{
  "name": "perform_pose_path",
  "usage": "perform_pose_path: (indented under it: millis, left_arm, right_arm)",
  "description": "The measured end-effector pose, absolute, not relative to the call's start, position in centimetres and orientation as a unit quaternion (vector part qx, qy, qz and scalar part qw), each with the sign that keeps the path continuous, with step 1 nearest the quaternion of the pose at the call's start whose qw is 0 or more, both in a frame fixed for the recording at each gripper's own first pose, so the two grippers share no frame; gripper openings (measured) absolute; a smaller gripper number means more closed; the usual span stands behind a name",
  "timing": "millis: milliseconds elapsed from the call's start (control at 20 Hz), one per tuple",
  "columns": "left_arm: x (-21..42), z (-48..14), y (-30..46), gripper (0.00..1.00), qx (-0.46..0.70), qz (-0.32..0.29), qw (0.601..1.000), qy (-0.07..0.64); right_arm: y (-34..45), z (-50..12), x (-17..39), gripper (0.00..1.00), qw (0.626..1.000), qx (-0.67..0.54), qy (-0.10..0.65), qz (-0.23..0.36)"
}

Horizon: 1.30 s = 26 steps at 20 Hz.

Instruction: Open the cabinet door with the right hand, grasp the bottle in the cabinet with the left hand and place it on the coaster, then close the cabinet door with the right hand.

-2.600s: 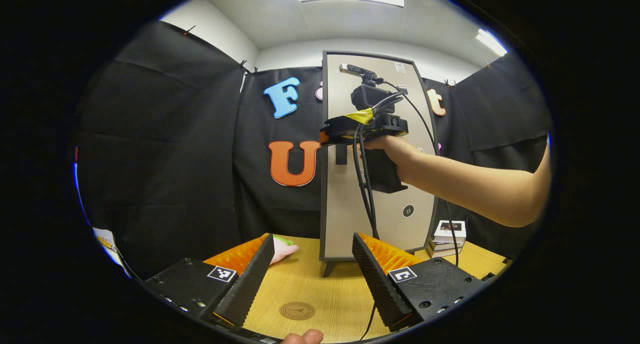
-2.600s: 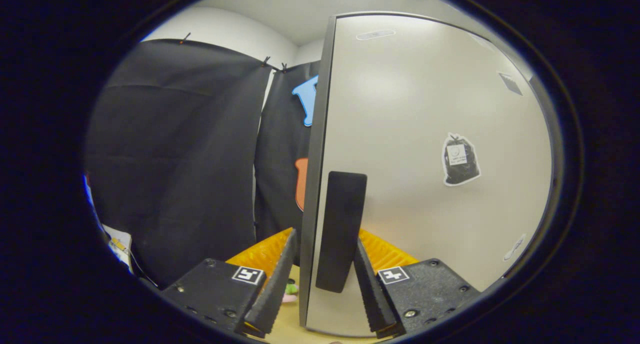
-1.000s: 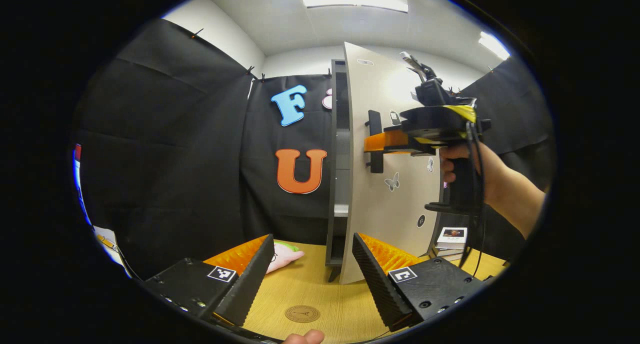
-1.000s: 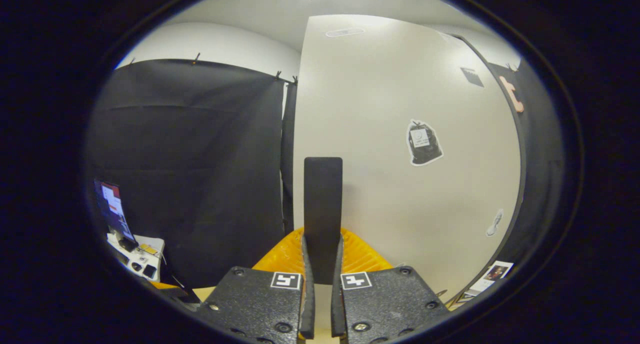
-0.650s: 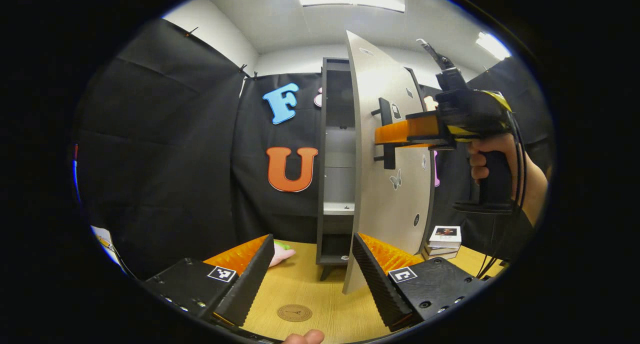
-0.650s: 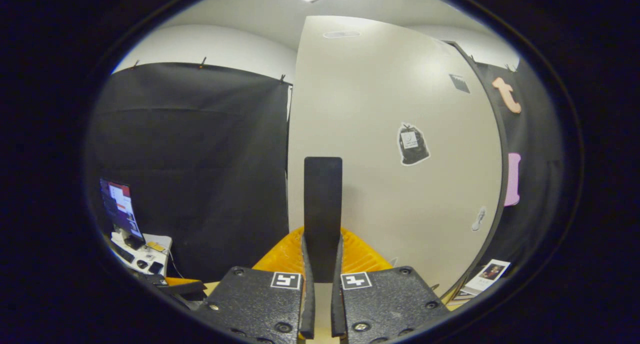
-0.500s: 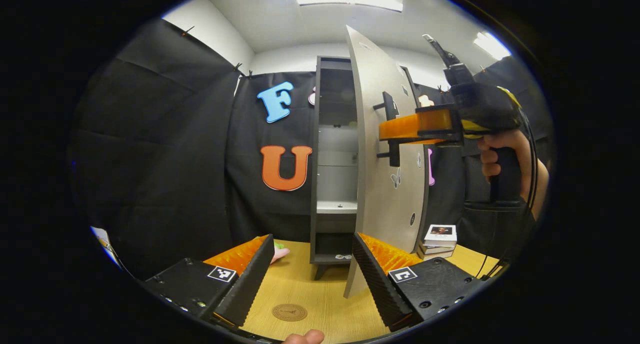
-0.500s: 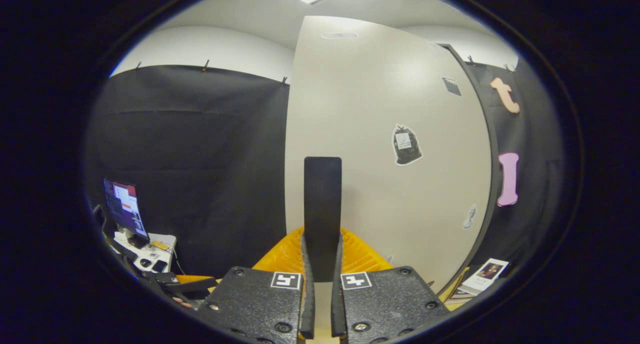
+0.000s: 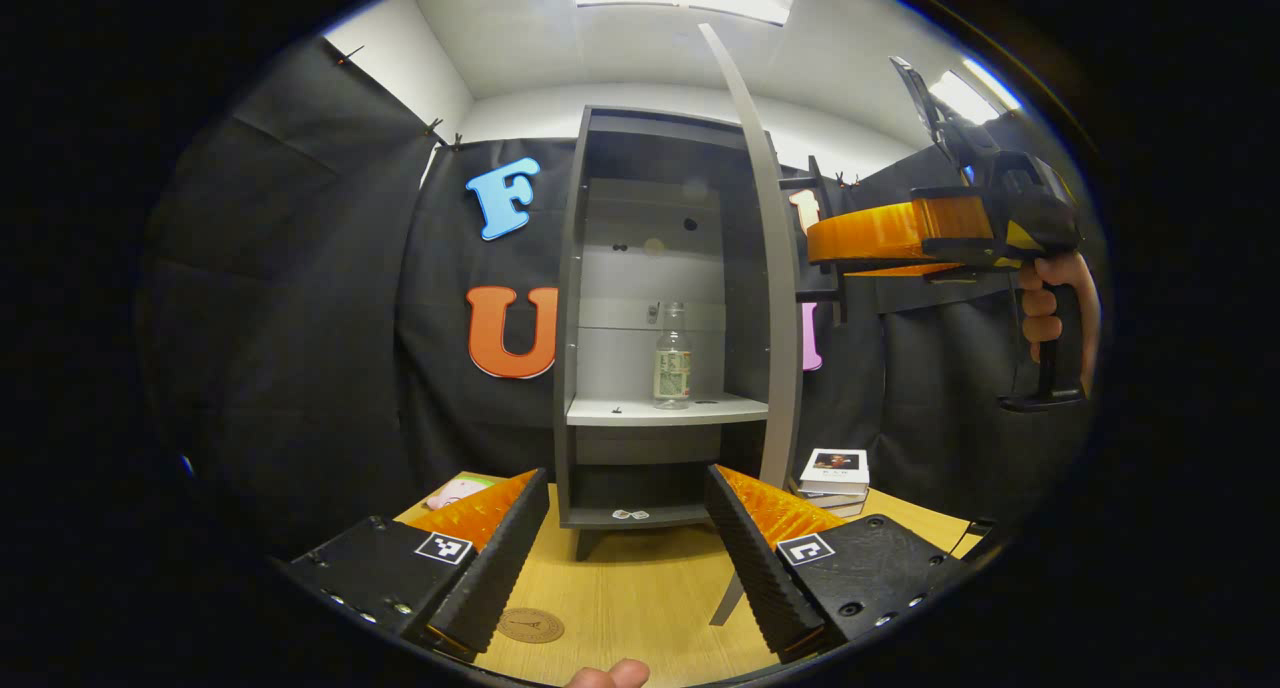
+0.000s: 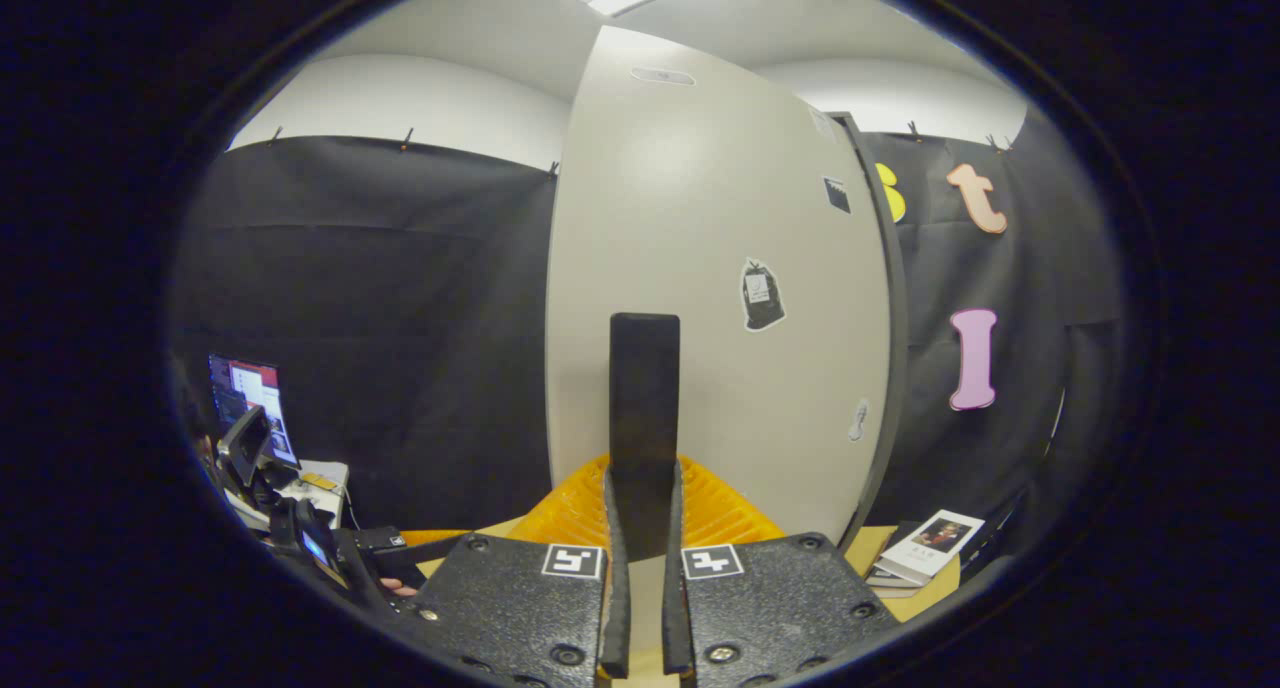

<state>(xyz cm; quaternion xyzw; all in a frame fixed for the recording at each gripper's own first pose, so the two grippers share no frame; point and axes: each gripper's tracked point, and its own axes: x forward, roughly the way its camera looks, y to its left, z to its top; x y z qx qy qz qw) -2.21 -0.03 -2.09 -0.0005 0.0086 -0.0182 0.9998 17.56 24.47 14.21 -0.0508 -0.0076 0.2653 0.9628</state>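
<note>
Bottle (image 9: 672, 357) now shows plainly on the middle shelf (image 9: 660, 409) of the cabinet (image 9: 572, 298), standing upright towards the right of that shelf, where half a second ago the door (image 9: 768, 268) still covered most of the opening. I have swung the door from nearly shut a couple of seconds back to well past halfway, so that in the left gripper view I see it almost edge-on. My right gripper (image 10: 640, 568) stays clamped on the door's black handle (image 10: 644, 418), both fingers pressing its sides; in the left gripper view the same right gripper (image 9: 850, 243) sits up at the right, held by my hand (image 9: 1050, 308). My left gripper (image 9: 625, 538) hangs low over the bench (image 9: 640, 598) with its jaws wide apart and nothing between them, well short of the cabinet. The coaster (image 9: 530, 625) lies on the bench just ahead of my left fingers, bare. As I judge it, the opening step is all but done: the gap looks wide enough for my left gripper to reach in. Next I must lift the left gripper to shelf height and take the bottle by its body, minding the door's edge on the right.
</note>
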Motion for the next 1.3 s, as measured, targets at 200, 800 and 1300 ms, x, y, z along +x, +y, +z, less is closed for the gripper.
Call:
perform_pose_path:
  millis: [200,800,1300]
  left_arm:
    - [-2.2,-2.0,-2.5,0.95,-0.004,-0.049,0.999,0.013]
    - [-2.5,-2.2,-7.1,0.95,0.011,-0.096,0.995,0.013]
    - [-2.8,-2.7,-8.2,0.95,0.013,-0.099,0.995,0.021]
  right_arm:
    - [22.7,14.5,17.7,0.16,0.972,-0.052,-0.018,0.228]
    - [14.3,15.4,17.3,0.10,0.996,-0.073,-0.027,0.047]
    - [11.9,15.5,18.8,0.04,0.999,-0.014,-0.023,0.033]
